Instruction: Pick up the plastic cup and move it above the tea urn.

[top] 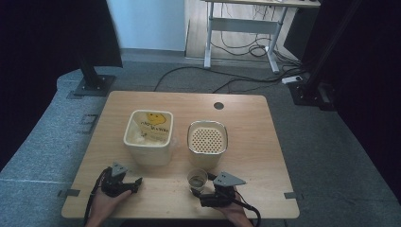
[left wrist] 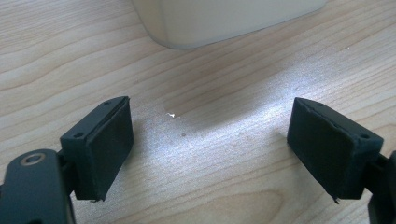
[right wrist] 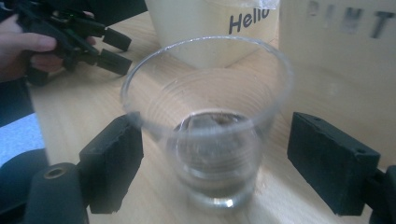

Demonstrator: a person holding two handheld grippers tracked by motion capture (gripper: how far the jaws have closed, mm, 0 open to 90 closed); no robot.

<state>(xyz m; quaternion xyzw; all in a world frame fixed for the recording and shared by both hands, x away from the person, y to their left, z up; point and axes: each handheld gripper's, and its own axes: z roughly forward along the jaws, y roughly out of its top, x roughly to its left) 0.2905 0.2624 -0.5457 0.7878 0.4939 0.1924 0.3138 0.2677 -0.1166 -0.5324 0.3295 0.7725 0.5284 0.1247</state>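
A clear plastic cup [top: 197, 178] stands near the table's front edge, holding a little liquid and something dark at its bottom. In the right gripper view the cup [right wrist: 210, 140] sits between the two black pads of my right gripper [right wrist: 215, 140]. The right pad stands clear of it and the left pad is at its rim, so the jaws are open around it. My right gripper [top: 197, 190] lies just in front of the cup. My left gripper [top: 137, 182] rests at the front left, open over bare wood [left wrist: 210, 140], with nothing between its pads.
A cream square tub [top: 148, 137] holding a yellow packet stands mid-table, and its base [left wrist: 224, 18] is just ahead of the left jaws. Beside it is a second tub [top: 207, 142] with a perforated top. The wooden table [top: 255, 118] has a round cable hole [top: 218, 105].
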